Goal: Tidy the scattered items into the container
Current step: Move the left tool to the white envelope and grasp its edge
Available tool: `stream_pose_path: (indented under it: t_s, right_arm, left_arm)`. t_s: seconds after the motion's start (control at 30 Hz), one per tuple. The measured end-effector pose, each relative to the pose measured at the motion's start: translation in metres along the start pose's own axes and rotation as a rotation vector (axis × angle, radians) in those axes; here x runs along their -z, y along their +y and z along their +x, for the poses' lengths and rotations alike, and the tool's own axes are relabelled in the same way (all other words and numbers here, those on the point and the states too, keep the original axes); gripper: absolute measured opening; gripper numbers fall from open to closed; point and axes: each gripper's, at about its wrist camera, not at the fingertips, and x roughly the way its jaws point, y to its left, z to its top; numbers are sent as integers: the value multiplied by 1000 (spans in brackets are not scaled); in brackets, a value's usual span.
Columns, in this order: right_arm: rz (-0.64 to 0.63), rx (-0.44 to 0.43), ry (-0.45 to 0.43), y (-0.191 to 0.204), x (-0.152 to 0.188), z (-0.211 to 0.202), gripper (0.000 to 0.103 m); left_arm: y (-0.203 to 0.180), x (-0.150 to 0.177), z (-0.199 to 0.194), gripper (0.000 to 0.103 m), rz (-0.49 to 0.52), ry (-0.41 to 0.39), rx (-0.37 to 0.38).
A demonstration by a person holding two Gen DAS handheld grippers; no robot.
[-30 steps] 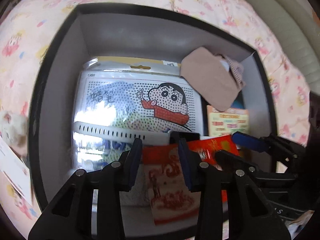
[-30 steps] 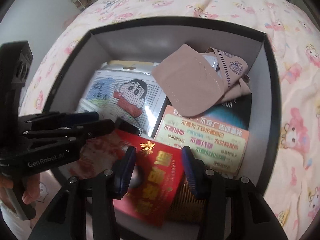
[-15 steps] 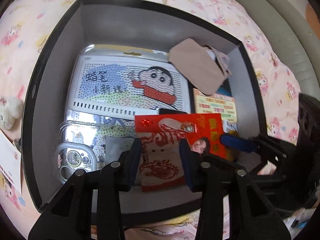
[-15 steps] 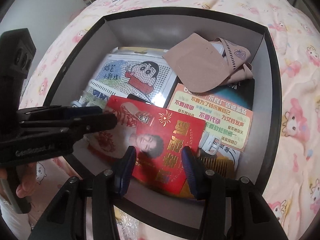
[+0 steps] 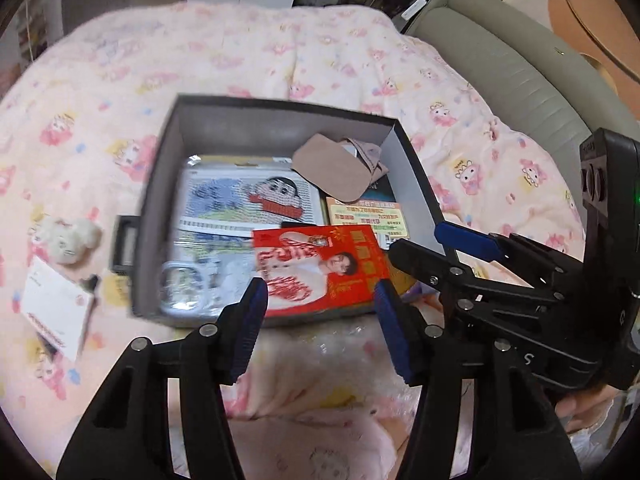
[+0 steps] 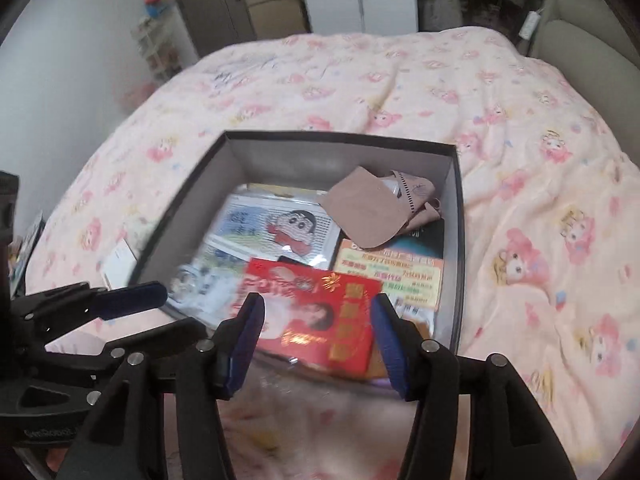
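Red envelope (image 5: 320,268) lies flat atop the box (image 5: 160,216): thin, light, slick, best pinched by an edge; left gripper (image 5: 320,320) and right gripper (image 6: 316,336) jaws opening, empty.

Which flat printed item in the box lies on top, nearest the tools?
The red packet, at the box's near edge, overlapping the cartoon sheet and orange flyer.

I can read very little here. The left gripper (image 6: 132,300) carries pale lettering on its body in the right wrist view, roughly "GenRobot". Print on the red packet (image 5: 320,268) and the orange card (image 6: 390,280) is too blurred.
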Motion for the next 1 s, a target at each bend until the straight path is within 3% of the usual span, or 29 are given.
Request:
stream_pose_path:
  t_s: [0.2,0.37,0.77,0.87,1.0]
  right_arm:
    - [-30,-48,-38,53,4,-16,51]
    - [-87,-110,-2,105,5,-3,51]
    - [-291,-287,186,242,5,71,50]
    - [-341,-305,218,267,5,92,50]
    - [-337,-323,317,280,2,123,50]
  left_arm:
    - [34,16,-40,57,-25,-35,14]
    - [84,36,-63,57,-111,-35,8]
    - [214,91,-100,57,-393,-129,-96]
    - [244,101,-96,56,-470,-149,-126]
    - [283,113,-73,55,-583,-134,-98]
